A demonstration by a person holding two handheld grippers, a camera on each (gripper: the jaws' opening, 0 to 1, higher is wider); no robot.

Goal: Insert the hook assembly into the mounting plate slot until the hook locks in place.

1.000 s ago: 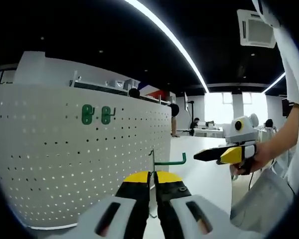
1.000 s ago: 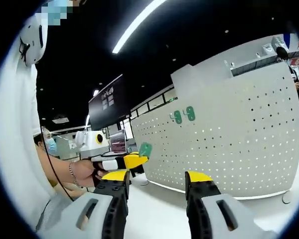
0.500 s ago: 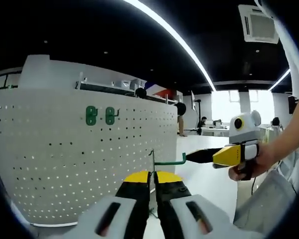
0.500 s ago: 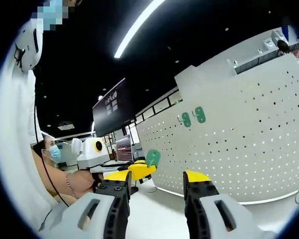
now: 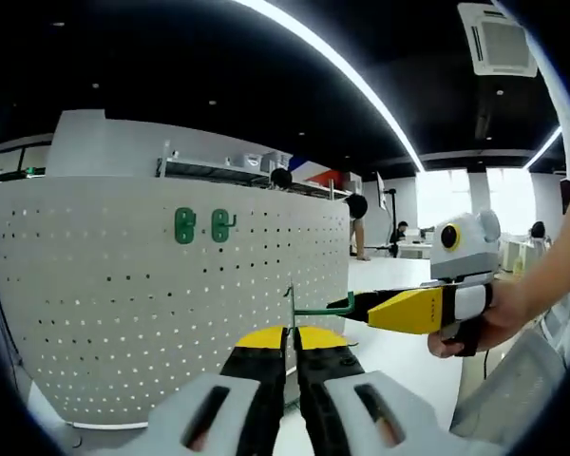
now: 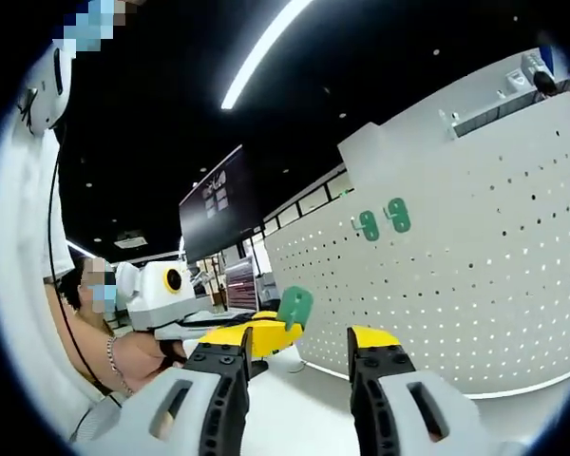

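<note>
My left gripper (image 5: 291,332) is shut on the thin metal back of a green hook (image 5: 323,309), whose arm points right with its tip turned up. My right gripper (image 5: 361,306) comes in from the right, its tips right by the hook's end. In the right gripper view my right gripper (image 6: 299,344) stands open, and beyond its jaws the left gripper (image 6: 261,332) holds the hook's green plate (image 6: 294,307). The white perforated mounting plate (image 5: 152,313) stands upright to the left and carries two green hooks (image 5: 201,226).
The mounting plate (image 6: 475,285) stands on a white table (image 5: 399,356). A person's hand (image 5: 475,328) grips the right gripper's handle. A dark monitor (image 6: 218,199) hangs behind the left gripper. People stand far back in the room (image 5: 356,228).
My right gripper has moved in toward the hook's tip and now nearly meets it. The left gripper still holds the hook, and both views have shifted slightly.
</note>
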